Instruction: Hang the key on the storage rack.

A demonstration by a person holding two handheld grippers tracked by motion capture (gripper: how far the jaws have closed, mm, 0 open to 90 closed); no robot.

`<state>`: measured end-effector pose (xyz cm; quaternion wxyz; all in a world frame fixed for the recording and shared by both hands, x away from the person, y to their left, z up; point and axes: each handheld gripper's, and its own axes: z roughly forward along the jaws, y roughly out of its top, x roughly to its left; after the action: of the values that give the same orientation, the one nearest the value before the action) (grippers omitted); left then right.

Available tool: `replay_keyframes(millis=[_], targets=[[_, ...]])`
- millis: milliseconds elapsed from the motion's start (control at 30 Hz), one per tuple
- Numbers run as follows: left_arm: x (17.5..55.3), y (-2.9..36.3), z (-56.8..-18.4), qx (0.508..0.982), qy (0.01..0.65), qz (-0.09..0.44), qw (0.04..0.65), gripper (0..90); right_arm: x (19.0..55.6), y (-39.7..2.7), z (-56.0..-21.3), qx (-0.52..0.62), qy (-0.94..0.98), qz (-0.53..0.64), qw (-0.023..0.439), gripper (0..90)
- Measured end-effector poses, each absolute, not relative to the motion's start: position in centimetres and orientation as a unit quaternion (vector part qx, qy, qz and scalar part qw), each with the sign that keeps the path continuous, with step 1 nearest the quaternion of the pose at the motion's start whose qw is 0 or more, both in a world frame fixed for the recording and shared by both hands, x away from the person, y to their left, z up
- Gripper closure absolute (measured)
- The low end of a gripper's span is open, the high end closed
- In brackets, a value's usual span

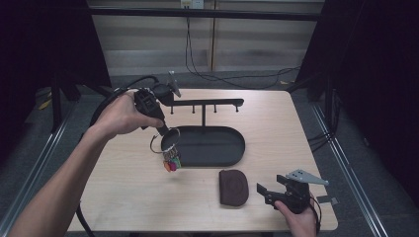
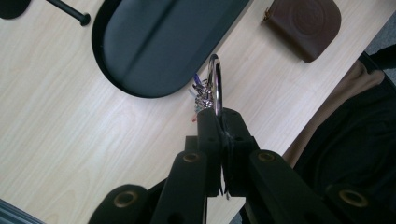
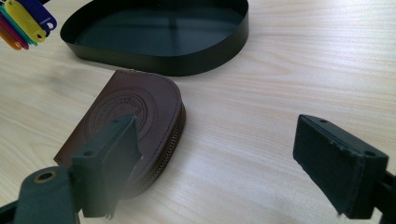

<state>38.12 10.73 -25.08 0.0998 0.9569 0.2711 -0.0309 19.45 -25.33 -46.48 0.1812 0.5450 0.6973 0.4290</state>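
My left gripper (image 1: 160,129) is shut on a large metal key ring (image 1: 164,140) and holds it in the air over the left rim of the black oval tray (image 1: 237,150). Several coloured key tags (image 1: 172,162) hang from the ring. The left gripper view looks down the closed jaws at the key ring (image 2: 215,84), with small rings bunched beside it. My right gripper (image 1: 264,191) rests near the table's front edge with its jaws wide apart and nothing between them. A brown leather pouch (image 1: 233,186) lies flat just left of it, close to the left jaw in the right gripper view (image 3: 135,116).
A black hook rack (image 1: 205,103) on a post rises from the tray's far side. The coloured tags (image 3: 23,21) dangle at the top left of the right gripper view. Cables trail over the floor behind the table. Bare wood lies right of the tray.
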Motion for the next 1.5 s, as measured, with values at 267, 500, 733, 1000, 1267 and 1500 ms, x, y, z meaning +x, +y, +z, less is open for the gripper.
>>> replay_keyframes(millis=[267, 500, 733, 1000, 1267, 1500], targets=[[39.2, 10.5, -24.2, 0.956, 0.274, -0.021, 0.102, 88.1, 19.3, -25.4, -46.4, 0.542, 0.698, 0.431, 0.183, 14.3], [40.0, 10.3, -24.0, 0.955, 0.278, -0.017, 0.099, 88.1, 19.3, -25.3, -46.4, 0.543, 0.698, 0.431, 0.180, 14.3], [41.2, 10.4, -24.0, 0.953, 0.288, -0.015, 0.087, 88.1, 19.2, -25.4, -46.4, 0.543, 0.698, 0.430, 0.181, 14.3], [43.3, 9.9, -24.5, 0.953, 0.297, -0.009, 0.061, 88.1, 19.1, -25.5, -46.4, 0.541, 0.700, 0.430, 0.182, 14.3], [45.0, 9.6, -26.0, 0.952, 0.304, 0.000, 0.047, 88.0, 19.1, -25.6, -46.4, 0.539, 0.701, 0.431, 0.181, 14.3], [46.1, 9.7, -27.1, 0.947, 0.315, 0.012, 0.058, 88.0, 19.2, -25.5, -46.5, 0.541, 0.702, 0.427, 0.179, 14.4]])
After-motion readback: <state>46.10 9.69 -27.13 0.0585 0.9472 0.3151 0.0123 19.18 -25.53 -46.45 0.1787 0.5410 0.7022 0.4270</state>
